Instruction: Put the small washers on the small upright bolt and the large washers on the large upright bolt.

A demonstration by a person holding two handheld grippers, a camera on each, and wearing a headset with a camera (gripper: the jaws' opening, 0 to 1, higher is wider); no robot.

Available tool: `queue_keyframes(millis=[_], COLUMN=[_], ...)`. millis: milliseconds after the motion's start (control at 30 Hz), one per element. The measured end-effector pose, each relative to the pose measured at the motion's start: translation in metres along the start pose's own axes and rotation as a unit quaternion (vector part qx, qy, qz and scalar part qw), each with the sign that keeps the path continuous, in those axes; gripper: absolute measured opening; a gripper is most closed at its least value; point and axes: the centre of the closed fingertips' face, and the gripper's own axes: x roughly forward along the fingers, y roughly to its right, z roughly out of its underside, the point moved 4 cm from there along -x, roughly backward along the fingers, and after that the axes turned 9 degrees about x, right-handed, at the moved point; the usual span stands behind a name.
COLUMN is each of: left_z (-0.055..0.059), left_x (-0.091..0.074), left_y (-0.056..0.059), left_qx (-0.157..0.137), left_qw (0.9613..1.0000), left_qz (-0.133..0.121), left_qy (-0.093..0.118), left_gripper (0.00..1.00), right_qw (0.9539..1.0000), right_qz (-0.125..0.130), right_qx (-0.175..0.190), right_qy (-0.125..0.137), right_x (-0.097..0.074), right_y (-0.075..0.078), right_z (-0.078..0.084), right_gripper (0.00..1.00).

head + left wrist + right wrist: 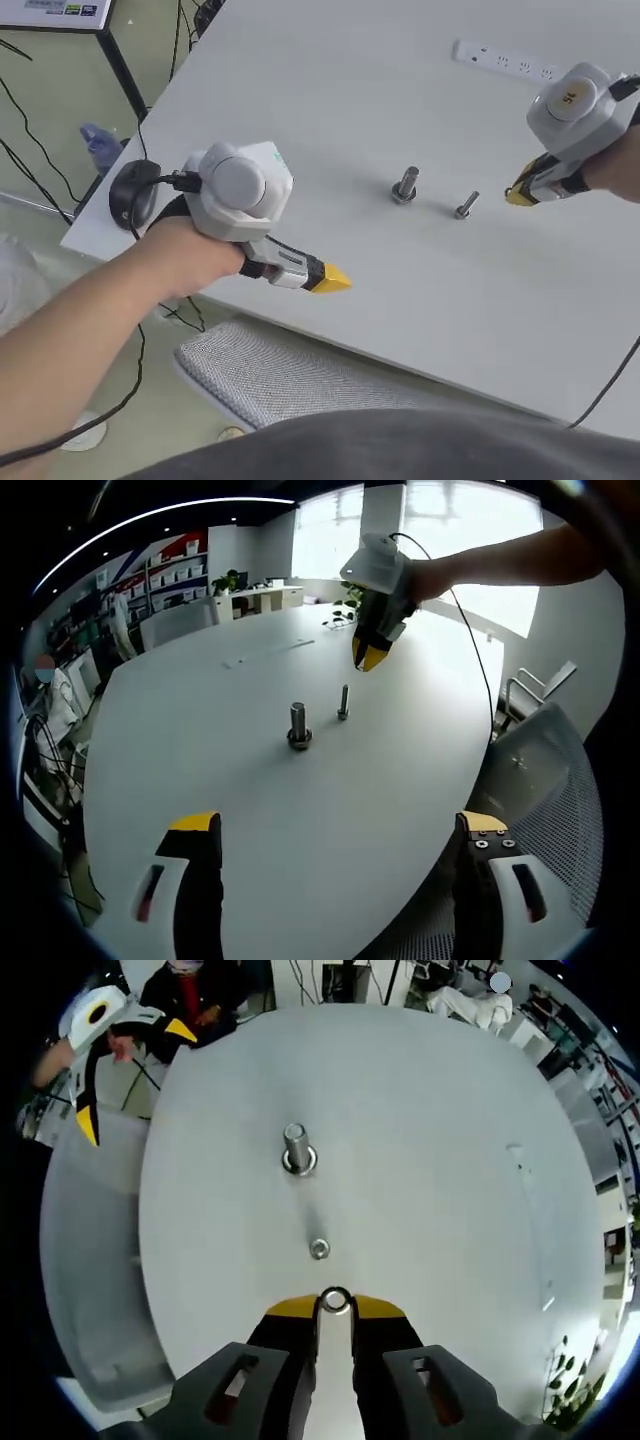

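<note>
An open-plan office: a white meeting table [200,750], mesh chair [545,770], shelving [175,570] and potted plants [232,581] by big windows [330,530].

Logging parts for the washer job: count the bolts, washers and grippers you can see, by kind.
Upright bolts: 2 (large bolt, small bolt)
Washers clearly seen: 1 (washer in right gripper)
Grippers: 2 (right, plus left gripper)
Total: 5

Large bolt [405,186], small bolt [466,205], gripped washer [335,1302]

I find nothing legible to record: the round sticker [571,98] on top of my right gripper [517,195] bears dark marks too blurred to read, and the printed panel [60,10] at the head view's top-left corner is equally unreadable.
</note>
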Motion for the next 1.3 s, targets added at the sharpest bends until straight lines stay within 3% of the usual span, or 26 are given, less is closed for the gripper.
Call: queue_keyframes(millis=[67, 500, 767, 1300], left_z=[0.000, 0.002, 0.007, 0.008], left_x=[0.000, -0.001, -0.002, -0.003], left_y=[0.000, 0.001, -0.002, -0.006], left_qx=[-0.002, -0.002, -0.002, -0.006], left_qw=[1.0000, 1.0000, 0.9999, 0.9999], left_qz=[0.000, 0.003, 0.002, 0.003], left_qy=[0.001, -0.001, -0.012, -0.013], left_gripper=[0.99, 0.99, 0.98, 0.95], right_qw=[1.0000, 0.9996, 0.9994, 0.9992], right_qz=[-0.005, -0.019, -0.023, -0.027], right_qx=[-0.004, -0.022, -0.024, -0.024], right_qy=[0.000, 0.004, -0.003, -0.015], right_x=[0.007, 0.015, 0.021, 0.032], right_y=[0.005, -0.008, -0.011, -0.010], right_z=[-0.006, -0.025, -0.028, -0.023], right_gripper=[0.12, 0.12, 0.12, 0.12])
